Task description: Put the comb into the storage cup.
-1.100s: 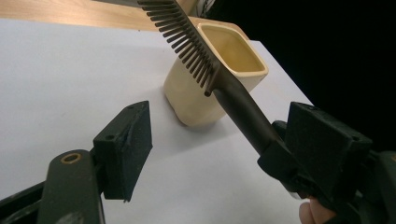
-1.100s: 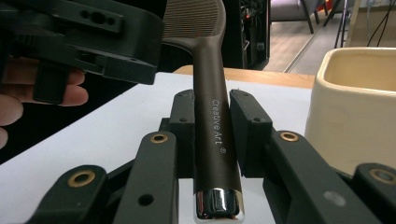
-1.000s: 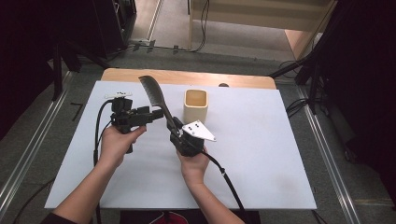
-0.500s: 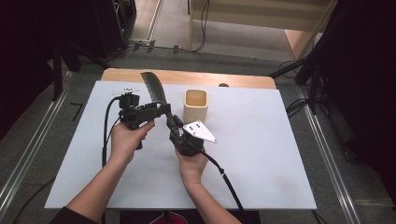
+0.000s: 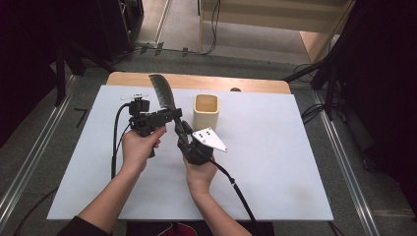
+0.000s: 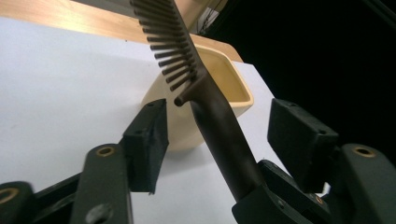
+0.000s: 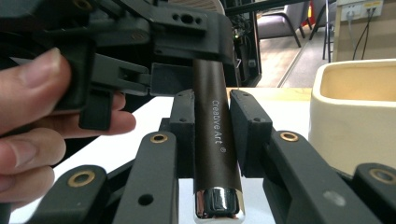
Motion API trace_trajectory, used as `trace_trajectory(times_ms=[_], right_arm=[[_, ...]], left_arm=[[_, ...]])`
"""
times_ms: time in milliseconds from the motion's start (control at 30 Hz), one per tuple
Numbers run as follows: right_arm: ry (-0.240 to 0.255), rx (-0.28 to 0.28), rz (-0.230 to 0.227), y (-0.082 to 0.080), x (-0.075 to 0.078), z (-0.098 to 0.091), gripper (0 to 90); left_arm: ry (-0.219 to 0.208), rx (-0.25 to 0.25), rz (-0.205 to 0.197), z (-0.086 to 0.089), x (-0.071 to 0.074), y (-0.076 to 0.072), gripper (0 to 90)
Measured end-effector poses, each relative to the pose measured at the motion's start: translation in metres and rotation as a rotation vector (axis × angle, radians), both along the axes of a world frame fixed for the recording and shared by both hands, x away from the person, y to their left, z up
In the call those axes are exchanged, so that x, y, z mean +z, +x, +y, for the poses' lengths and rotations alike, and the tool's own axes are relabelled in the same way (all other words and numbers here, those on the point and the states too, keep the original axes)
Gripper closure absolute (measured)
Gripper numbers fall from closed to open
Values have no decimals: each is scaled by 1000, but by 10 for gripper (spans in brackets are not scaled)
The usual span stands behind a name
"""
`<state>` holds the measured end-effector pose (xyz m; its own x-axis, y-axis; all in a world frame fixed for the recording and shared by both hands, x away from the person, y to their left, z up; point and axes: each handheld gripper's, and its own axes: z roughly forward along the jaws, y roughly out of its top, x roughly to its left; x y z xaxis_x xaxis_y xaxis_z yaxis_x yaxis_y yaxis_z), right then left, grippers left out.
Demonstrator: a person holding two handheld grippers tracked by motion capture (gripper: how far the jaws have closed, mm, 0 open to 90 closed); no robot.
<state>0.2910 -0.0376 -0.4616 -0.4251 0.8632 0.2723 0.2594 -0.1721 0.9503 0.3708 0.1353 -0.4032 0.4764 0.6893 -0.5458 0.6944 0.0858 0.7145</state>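
A dark brown comb (image 5: 162, 93) with long teeth stands tilted above the white mat, its handle (image 7: 215, 158) clamped low down by my right gripper (image 7: 214, 109), which is shut on it. My left gripper (image 5: 169, 116) reaches in from the left, just below the teeth. Its jaws have just been closing and stand on either side of the handle (image 6: 219, 135). In the left gripper view a gap still shows at each pad (image 6: 149, 135), so my left gripper (image 6: 224, 135) is open. A cream square cup (image 5: 206, 110) stands just behind the comb.
The white mat (image 5: 275, 162) covers a wooden table whose far edge (image 5: 206, 81) shows behind the cup (image 6: 233, 100). Cables trail from both grippers toward the near edge. Dark floor, rails and stands surround the table.
My left hand has moved right toward the comb. Its jaws now straddle the handle and stand narrower. My right gripper and the comb have stayed in place.
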Motion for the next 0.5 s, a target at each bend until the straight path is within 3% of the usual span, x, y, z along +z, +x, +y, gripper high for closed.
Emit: trace_trajectory(times_ms=[133,300,500], right_arm=[[6,2,4,1,-2,2,700],[17,4,8,1,-3,2,700],[19,6,9,1,-4,3,700]], left_arm=[[-25,16,9,0,-1,0,519],[-18,25,35,1,-4,2,578],[-39,23,66,1,-7,3,632]])
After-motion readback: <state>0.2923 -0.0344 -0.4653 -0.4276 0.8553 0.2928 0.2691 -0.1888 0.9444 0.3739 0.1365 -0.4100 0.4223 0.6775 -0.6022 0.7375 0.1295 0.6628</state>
